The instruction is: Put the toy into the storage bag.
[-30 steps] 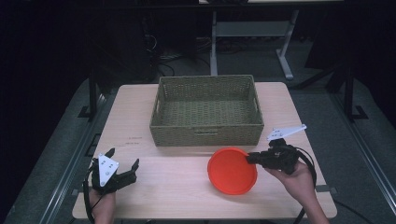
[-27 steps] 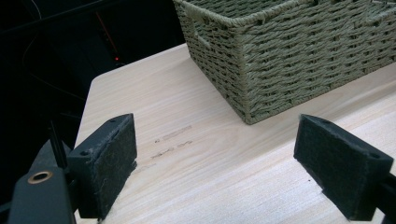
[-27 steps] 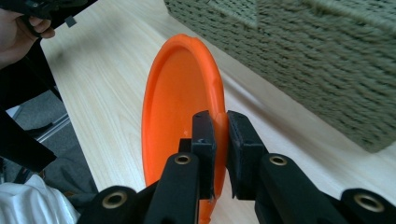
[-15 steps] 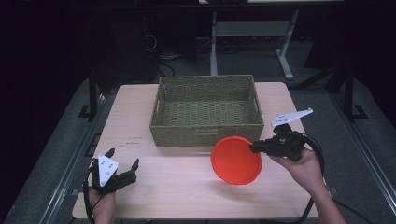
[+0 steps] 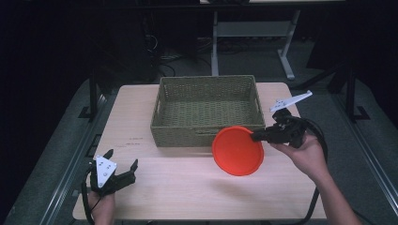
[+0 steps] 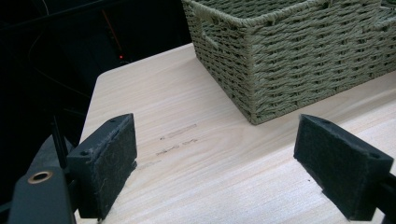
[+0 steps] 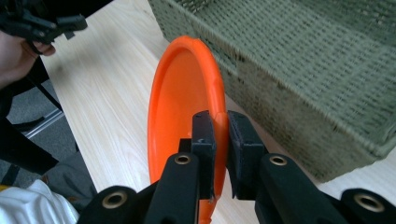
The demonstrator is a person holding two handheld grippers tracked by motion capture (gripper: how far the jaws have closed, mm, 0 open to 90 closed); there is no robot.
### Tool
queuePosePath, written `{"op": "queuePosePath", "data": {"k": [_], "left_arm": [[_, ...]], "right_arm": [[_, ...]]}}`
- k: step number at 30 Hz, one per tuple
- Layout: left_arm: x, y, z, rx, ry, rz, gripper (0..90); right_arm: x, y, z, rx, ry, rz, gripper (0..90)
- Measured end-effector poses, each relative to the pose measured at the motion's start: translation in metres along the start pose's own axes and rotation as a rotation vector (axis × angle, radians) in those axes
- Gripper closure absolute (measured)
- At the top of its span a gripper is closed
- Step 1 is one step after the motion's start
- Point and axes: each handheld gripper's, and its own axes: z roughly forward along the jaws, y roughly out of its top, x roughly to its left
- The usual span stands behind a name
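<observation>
An orange plate (image 5: 237, 150) hangs above the table, just in front of the woven basket (image 5: 206, 110). My right gripper (image 5: 257, 137) is shut on the plate's right rim. In the right gripper view the orange plate (image 7: 182, 107) stands on edge between the two black pads, with the basket (image 7: 308, 60) to its right. My left gripper (image 5: 121, 168) rests at the table's front left corner, open with nothing in it. The left gripper view has its two pads (image 6: 106, 163) wide apart over bare wood, the basket (image 6: 289, 51) ahead.
The light wooden table (image 5: 173, 197) has free room in front of the basket. The basket is empty. The floor around the table is dark, with a metal stand (image 5: 253, 33) behind. In the right gripper view the other hand with its gripper (image 7: 32, 28) sits at the top left.
The right gripper has lifted the orange plate off the table and carried it up toward the basket. The left gripper has stayed put.
</observation>
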Motion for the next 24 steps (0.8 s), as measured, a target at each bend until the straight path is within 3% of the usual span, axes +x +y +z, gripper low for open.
{"op": "queuePosePath", "data": {"k": [7,13,24], "left_arm": [[0.001,-0.001,-0.001,-0.002,0.001,-0.015,12.7],[0.001,0.0,-0.001,0.0,0.0,-0.004,12.7],[0.002,-0.001,0.0,0.002,-0.006,-0.008,12.7]], "right_arm": [[-0.001,0.019,-0.005,-0.007,0.017,-0.009,82.1],[-0.006,0.033,-0.008,-0.019,0.034,0.008,82.1],[-0.013,0.06,-0.014,-0.043,0.012,0.019,82.0]]}}
